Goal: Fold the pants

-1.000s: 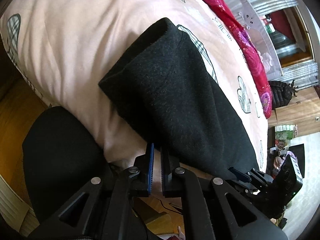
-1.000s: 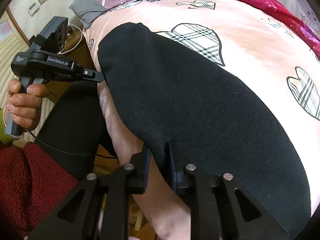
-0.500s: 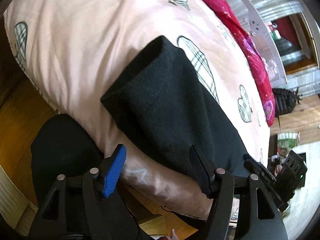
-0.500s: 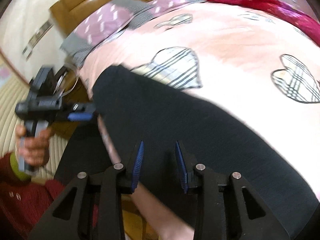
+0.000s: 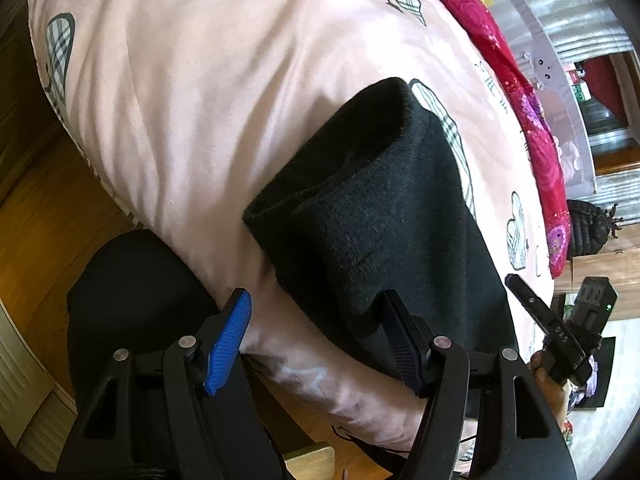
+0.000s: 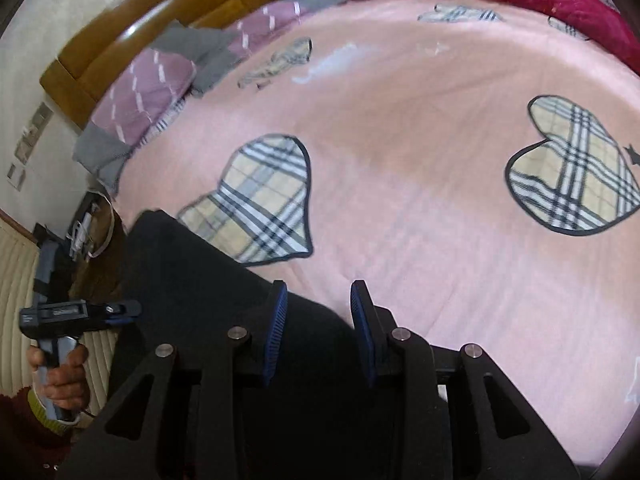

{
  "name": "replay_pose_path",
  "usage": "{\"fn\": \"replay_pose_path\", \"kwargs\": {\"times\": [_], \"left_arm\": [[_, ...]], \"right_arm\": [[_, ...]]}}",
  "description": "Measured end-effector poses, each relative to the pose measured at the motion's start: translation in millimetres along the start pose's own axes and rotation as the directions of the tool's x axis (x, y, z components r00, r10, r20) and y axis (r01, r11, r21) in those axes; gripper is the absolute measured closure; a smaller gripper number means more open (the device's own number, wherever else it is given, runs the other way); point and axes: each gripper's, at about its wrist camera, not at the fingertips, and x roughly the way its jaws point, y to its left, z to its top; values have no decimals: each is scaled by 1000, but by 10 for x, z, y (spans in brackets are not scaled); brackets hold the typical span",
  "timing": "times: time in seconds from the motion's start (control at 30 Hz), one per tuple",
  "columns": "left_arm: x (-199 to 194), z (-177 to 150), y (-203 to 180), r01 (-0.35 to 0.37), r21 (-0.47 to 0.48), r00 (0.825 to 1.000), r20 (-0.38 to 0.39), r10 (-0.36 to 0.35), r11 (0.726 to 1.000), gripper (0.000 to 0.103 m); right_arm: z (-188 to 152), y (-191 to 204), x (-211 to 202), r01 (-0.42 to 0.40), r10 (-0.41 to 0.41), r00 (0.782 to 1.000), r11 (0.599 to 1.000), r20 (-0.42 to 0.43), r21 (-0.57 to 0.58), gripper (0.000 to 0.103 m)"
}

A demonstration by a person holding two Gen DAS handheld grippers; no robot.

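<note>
The black pants [image 5: 380,216] lie folded in a long strip along the near edge of the pink bed [image 5: 200,80]. They also show in the right wrist view [image 6: 192,272]. My left gripper [image 5: 316,336] is open and empty, just off the bed edge by the pants' near end; its right finger [image 5: 400,344] overlaps the cloth. My right gripper [image 6: 318,320] is open and empty, raised over the pants' far edge. Each gripper shows in the other's view, the right one [image 5: 560,332] and the left one [image 6: 80,314].
The bedsheet carries plaid heart patches [image 6: 260,204]. A red quilt [image 5: 520,92] lies along the far side. Pillows [image 6: 160,88] rest against the wooden headboard [image 6: 132,28]. A black chair seat [image 5: 132,300] and wooden floor [image 5: 40,208] are beside the bed.
Both grippers let go of the pants' edge and opened. The left one drew back slightly; the right one lifted and swung toward the middle of the bed.
</note>
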Motion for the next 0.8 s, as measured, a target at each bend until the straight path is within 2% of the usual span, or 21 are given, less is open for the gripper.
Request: {"fn": "replay_pose_path", "kwargs": {"times": [0.17,0.33,0.4,0.43,0.5,0.53,0.57,0.63,0.7,0.8], "left_arm": [[130,24,18,-6,0,1000,-3,6,1000,36],[204,38,-74,-37,46,999,37,35,998,40],[230,42,-150,-58,80,997,60,53,995,46],[248,46,-194,-64,101,996,74,57,993,54],[252,41,-277,-77,137,993,95,64,988,64],[247,33,-316,-72,156,993,102,56,985,74],[230,22,-355,-76,172,992,111,58,982,78],[154,-3,-430,-71,200,990,136,44,977,85],[11,2,-518,-46,229,986,168,7,972,87],[-225,63,-657,8,287,974,216,-73,958,87]], "right_arm": [[-92,86,297,-1,-10,994,995,-111,-99,69],[-146,115,366,-8,-16,990,986,-139,-164,69],[-128,61,424,-30,5,987,988,-164,-150,69],[-115,29,458,-44,20,985,990,-173,-137,70],[-106,-11,487,-63,41,983,991,-181,-120,72],[-103,3,489,-64,40,982,990,-186,-128,78],[-103,29,475,-67,38,981,987,-190,-146,81],[-113,165,434,-37,0,983,979,-186,-198,87],[-113,290,339,0,-40,986,969,-160,-246,90],[-58,393,40,43,-60,997,960,-51,-277,92]]}}
